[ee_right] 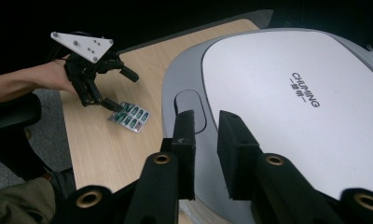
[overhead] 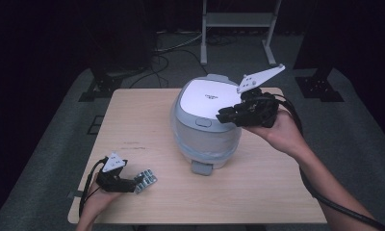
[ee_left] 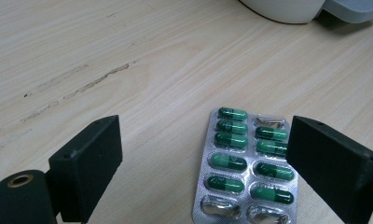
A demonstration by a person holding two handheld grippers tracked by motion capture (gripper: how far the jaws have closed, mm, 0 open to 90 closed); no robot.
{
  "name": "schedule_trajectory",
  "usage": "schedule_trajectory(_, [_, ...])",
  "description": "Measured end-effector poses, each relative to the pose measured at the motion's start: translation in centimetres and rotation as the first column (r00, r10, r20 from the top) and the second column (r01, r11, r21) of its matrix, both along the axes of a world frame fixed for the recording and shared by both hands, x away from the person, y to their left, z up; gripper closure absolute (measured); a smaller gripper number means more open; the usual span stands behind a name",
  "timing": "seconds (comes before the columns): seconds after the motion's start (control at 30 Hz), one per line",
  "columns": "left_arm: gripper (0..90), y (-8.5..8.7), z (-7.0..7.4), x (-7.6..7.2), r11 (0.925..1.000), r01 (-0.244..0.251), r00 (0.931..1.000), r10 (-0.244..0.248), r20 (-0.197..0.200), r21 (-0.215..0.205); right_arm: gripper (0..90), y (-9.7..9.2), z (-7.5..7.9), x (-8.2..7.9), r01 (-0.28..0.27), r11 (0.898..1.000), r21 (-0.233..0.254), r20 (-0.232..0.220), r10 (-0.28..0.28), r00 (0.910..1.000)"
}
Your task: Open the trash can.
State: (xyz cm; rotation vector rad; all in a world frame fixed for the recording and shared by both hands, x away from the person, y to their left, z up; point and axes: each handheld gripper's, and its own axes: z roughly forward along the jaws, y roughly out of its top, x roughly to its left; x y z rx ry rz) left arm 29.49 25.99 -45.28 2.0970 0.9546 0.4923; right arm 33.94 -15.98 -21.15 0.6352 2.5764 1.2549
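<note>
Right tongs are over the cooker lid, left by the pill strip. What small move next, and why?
Probably lower the right tongs onto the lid's release button. Their jaws stand nearly together just short of it, above the closed rice cooker. Meanwhile the left tongs stand open around the blister pack, not yet gripping, so they can wait.

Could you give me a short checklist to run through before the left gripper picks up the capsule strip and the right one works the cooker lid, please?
1. Silver blister strip of green capsules lies flat on the light wooden table: ok.
2. Left gripper jaws open, strip between them, nearer one jaw: ok.
3. Left jaws pressing the strip: not ok, not yet gripped.
4. White-and-grey rice cooker lid is down: ok.
5. Right gripper jaws nearly shut, nothing between them, aimed at the grey oval lid button: ok.
6. Right jaws touching the button: cannot tell.
</note>
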Motion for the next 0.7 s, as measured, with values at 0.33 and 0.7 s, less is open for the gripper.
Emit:
schedule_trajectory(0.33, [9.8, 0.0, 0.0, 0.0, 1.0000, 0.001, 1.0000, -0.001, 0.001, 0.009, 81.2, 1.0, -0.2, 0.4, -0.023, 1.000, -0.008, -0.008, 0.023, 0.9997])
schedule_trajectory(0.7, [9.8, 0.1, -0.1, 0.0, 1.0000, -0.001, 1.0000, 0.001, -0.002, 0.006, 83.7, 2.2, -0.6, 1.0, -0.036, 0.999, -0.019, -0.016, 0.036, 0.9992])
